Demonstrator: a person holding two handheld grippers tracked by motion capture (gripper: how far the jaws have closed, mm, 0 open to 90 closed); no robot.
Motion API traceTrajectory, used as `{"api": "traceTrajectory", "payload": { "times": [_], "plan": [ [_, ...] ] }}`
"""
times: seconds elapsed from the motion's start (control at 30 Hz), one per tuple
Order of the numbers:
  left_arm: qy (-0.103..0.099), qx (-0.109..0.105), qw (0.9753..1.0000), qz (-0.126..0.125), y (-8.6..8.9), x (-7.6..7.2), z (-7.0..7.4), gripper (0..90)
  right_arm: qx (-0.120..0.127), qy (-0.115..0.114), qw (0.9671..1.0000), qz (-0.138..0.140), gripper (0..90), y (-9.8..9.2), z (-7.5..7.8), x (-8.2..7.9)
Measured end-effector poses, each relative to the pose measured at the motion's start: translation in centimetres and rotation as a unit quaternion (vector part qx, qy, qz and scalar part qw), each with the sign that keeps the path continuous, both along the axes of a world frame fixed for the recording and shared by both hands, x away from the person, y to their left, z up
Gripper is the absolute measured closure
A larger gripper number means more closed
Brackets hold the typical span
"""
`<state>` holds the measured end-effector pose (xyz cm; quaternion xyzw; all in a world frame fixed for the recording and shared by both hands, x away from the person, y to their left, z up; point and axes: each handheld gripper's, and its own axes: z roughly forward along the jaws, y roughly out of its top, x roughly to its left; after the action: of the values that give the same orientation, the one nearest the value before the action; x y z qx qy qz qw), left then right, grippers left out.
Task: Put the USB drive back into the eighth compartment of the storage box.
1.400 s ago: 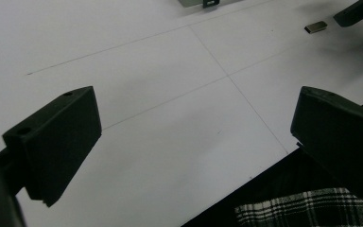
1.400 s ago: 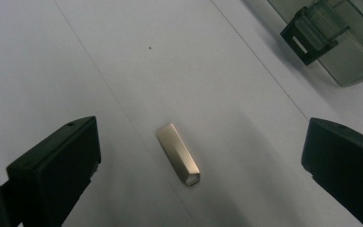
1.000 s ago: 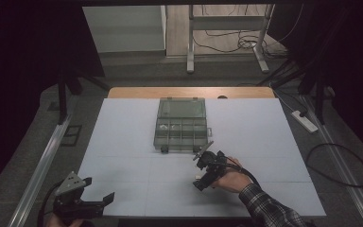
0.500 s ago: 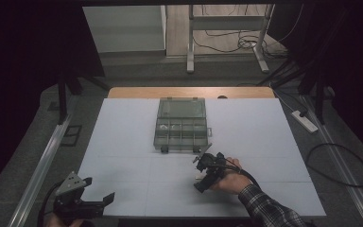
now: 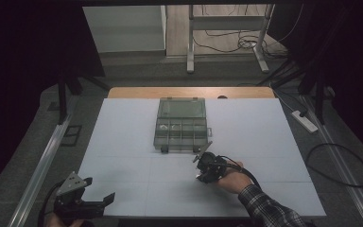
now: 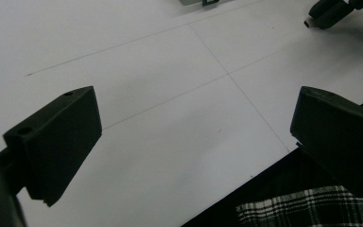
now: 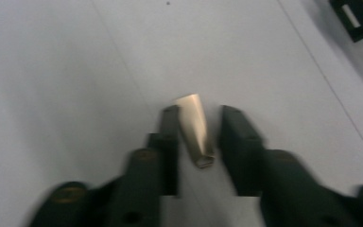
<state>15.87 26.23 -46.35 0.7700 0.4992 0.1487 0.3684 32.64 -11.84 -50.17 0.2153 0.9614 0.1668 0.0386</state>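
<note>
A small tapered metal piece (image 7: 194, 130), pale and smooth with a hollow end, lies on the white desk (image 5: 123, 137) between the right gripper (image 7: 196, 130) fingers, which are parted and not gripping it. Just beyond sits the clear compartment box (image 5: 181, 124), lid open. The left gripper (image 6: 194, 123) is spread wide, empty, well away from the box.

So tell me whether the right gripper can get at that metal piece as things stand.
Probably yes. The right gripper already has its jaws on either side of the metal piece on the white table, a gap on the right, nothing in between.
</note>
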Motion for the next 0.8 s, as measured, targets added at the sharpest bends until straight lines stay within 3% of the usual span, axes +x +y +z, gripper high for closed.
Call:
{"api": "traceTrajectory", "payload": {
  "times": [0.13,0.5,0.8],
  "plan": [
    [-0.001,0.001,1.0,0.0,-0.03,-0.01,0.0,3.0,-0.009,-0.006,0.9999,0.008,78.4,0.27,0.03,-0.1],
    [0.0,0.002,1.0,0.0,-0.06,0.0,0.0,3.0,0.005,0.001,1.0,-0.003,78.4,-0.06,0.07,0.04],
    [0.0,0.002,1.0,-0.001,-0.06,0.0,0.0,3.0,0.036,0.0,0.9993,-0.009,78.5,-0.3,0.94,0.13]
  ]
}}
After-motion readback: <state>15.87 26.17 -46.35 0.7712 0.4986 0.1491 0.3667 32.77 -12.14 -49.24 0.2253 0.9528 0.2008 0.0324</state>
